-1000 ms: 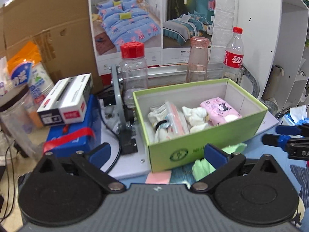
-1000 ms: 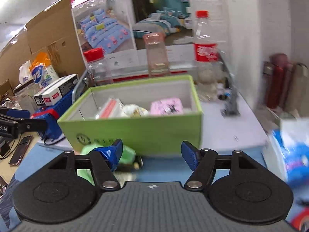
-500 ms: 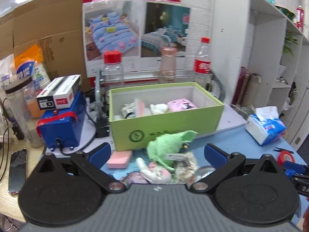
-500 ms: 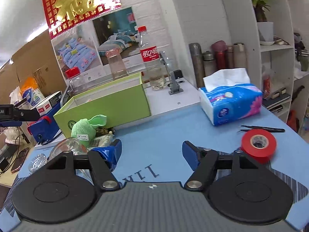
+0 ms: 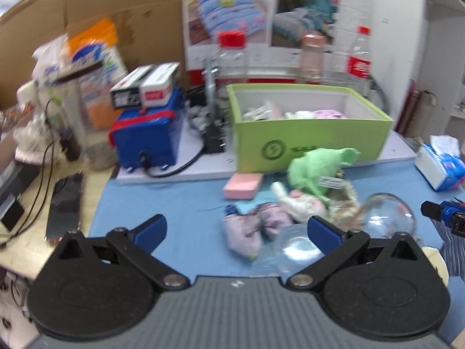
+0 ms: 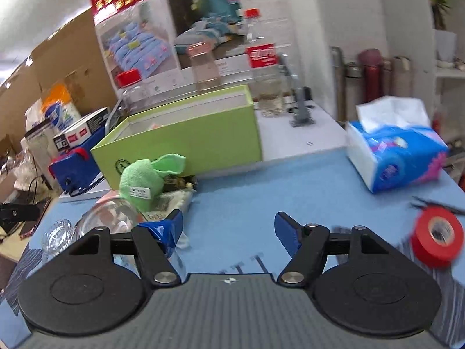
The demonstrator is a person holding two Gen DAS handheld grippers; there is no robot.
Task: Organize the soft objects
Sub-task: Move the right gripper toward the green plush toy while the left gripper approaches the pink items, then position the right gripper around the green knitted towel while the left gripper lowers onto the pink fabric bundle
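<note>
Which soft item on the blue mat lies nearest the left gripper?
The lilac fabric pouch, just beyond the open left gripper. The white plush lies farther back, and the green cloth and pink sponge sit close to the green box.

A green plush toy (image 5: pixel 315 168) with a white tag leaned against the front of the open green box (image 5: pixel 308 142), which held white and pink soft items (image 5: pixel 293 113). Before it on the blue desk mat lay a pink sponge (image 5: pixel 242 185), a white plush (image 5: pixel 296 202) and a lilac fabric bow (image 5: pixel 255 226).
</note>
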